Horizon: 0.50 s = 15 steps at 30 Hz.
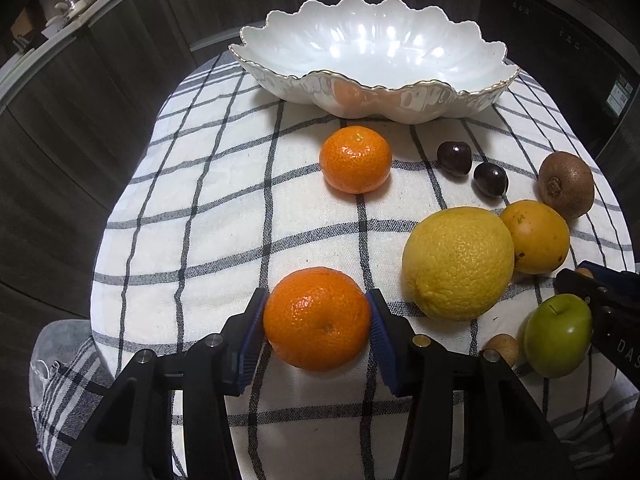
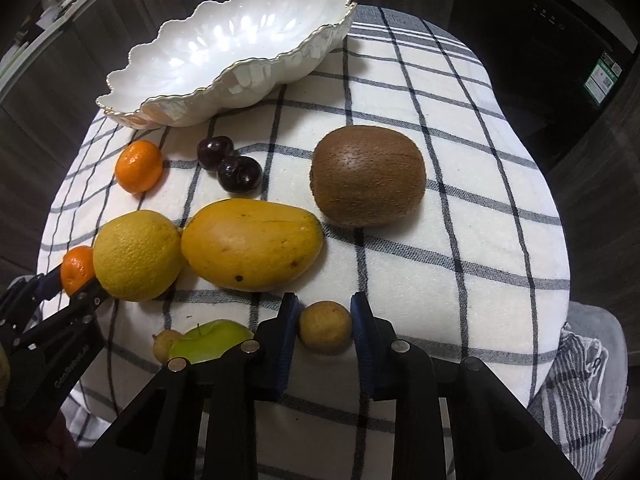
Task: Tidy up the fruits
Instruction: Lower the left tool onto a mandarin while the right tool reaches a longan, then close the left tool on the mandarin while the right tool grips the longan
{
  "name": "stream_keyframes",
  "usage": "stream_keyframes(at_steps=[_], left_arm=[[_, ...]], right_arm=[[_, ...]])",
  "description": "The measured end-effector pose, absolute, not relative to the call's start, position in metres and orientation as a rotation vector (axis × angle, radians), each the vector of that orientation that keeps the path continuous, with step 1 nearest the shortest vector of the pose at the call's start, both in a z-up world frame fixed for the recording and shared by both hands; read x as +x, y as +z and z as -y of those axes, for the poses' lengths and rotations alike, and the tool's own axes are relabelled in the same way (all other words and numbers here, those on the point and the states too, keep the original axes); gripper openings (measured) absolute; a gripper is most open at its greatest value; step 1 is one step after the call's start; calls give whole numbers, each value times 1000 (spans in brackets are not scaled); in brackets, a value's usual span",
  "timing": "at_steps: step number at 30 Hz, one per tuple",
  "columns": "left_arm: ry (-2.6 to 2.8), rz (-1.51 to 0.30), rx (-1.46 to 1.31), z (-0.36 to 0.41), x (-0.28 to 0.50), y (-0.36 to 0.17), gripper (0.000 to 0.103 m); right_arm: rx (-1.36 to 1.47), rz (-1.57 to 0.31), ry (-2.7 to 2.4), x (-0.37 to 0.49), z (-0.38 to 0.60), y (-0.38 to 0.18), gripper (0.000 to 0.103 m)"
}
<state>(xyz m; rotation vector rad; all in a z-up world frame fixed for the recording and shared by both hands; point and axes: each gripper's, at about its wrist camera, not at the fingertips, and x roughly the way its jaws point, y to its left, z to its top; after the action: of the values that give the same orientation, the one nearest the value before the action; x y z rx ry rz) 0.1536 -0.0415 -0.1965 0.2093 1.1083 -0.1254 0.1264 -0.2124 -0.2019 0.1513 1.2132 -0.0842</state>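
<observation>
My left gripper (image 1: 317, 298) is shut on a tangerine (image 1: 316, 320) that rests on the checked cloth (image 1: 200, 240), a blue pad against each side. My right gripper (image 2: 324, 300) is shut on a small round brown fruit (image 2: 325, 328), which also rests on the cloth. A white scalloped bowl (image 1: 360, 80) stands empty at the far edge. Between it and the grippers lie a second tangerine (image 1: 355, 159), two dark cherries (image 1: 453, 159), a kiwi (image 2: 368, 176), a big yellow citrus (image 1: 458, 263) and a mango (image 2: 252, 244). A green apple (image 1: 558, 336) sits between the two grippers.
Another small brown fruit (image 1: 502, 346) lies beside the apple. The cloth hangs over the rounded table edges on all sides, with dark wood floor (image 1: 60, 160) around. A person's grey trouser leg (image 2: 592, 328) shows at the near edge. A dark cabinet (image 2: 560, 40) stands behind.
</observation>
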Motion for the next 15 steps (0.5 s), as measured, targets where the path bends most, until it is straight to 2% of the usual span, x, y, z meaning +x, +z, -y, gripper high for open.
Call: stream_keyframes(at_steps=[15], left_arm=[[-136, -1008, 186, 36, 138, -158, 47]], right_arm=[[127, -1125, -74, 112, 206, -166, 28]])
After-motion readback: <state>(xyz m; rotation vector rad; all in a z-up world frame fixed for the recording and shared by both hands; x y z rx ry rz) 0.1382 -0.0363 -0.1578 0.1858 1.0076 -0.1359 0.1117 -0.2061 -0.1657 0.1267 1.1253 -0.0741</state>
